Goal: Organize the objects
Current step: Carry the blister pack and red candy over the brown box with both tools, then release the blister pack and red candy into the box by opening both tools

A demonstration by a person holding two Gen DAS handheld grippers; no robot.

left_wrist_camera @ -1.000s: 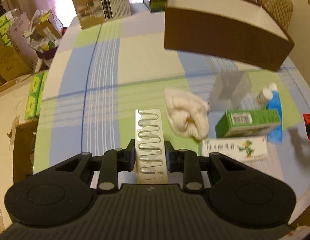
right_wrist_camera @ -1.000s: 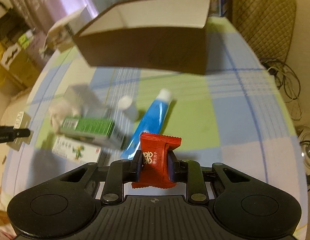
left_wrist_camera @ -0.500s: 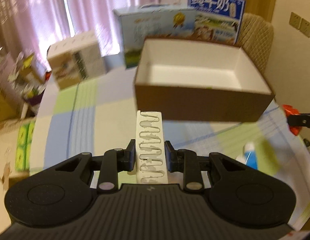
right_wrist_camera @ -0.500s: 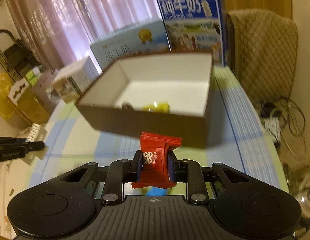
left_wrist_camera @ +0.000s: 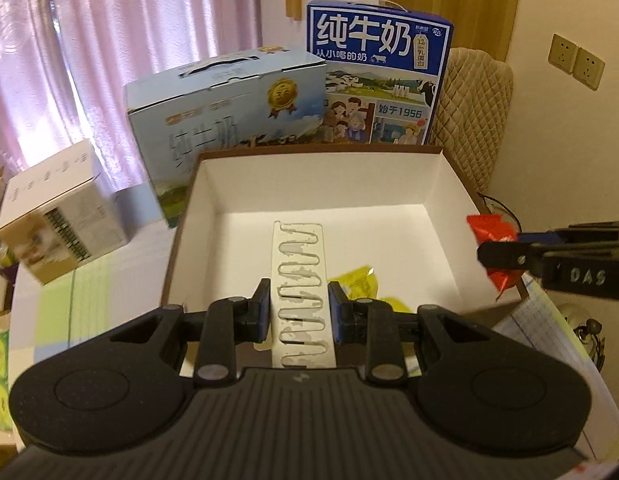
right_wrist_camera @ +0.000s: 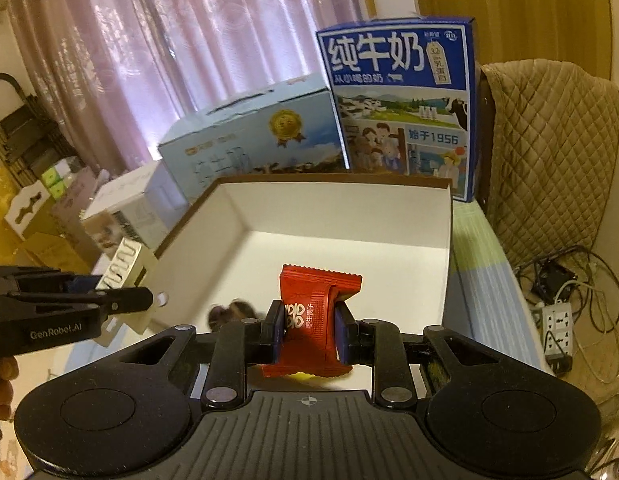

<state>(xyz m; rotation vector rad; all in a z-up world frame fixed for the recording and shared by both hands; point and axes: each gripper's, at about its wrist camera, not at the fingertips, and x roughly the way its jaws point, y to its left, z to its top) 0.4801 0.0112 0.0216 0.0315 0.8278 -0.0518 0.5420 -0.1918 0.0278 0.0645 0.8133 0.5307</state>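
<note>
A brown open box [left_wrist_camera: 437,184] with a white inside stands on the table; it also shows in the right wrist view [right_wrist_camera: 445,240]. My left gripper [left_wrist_camera: 299,312] is shut on a long white blister strip [left_wrist_camera: 299,280] and holds it over the box's near side. My right gripper [right_wrist_camera: 309,328] is shut on a red snack packet [right_wrist_camera: 313,304] over the box's near right part. The red snack packet [left_wrist_camera: 491,230] and right gripper show at the right of the left view. A yellow packet [left_wrist_camera: 361,284] lies inside the box.
Behind the box stand a light blue milk carton [left_wrist_camera: 229,120] and a dark blue milk carton [left_wrist_camera: 377,72]. A white box [left_wrist_camera: 57,216] sits at the left. A quilted chair [right_wrist_camera: 549,152] and a power strip [right_wrist_camera: 557,328] with cables are at the right.
Both grippers have moved forward from the table's front over the open box, still holding the blister strip and the red packet. The loose items at the front have left the views.
</note>
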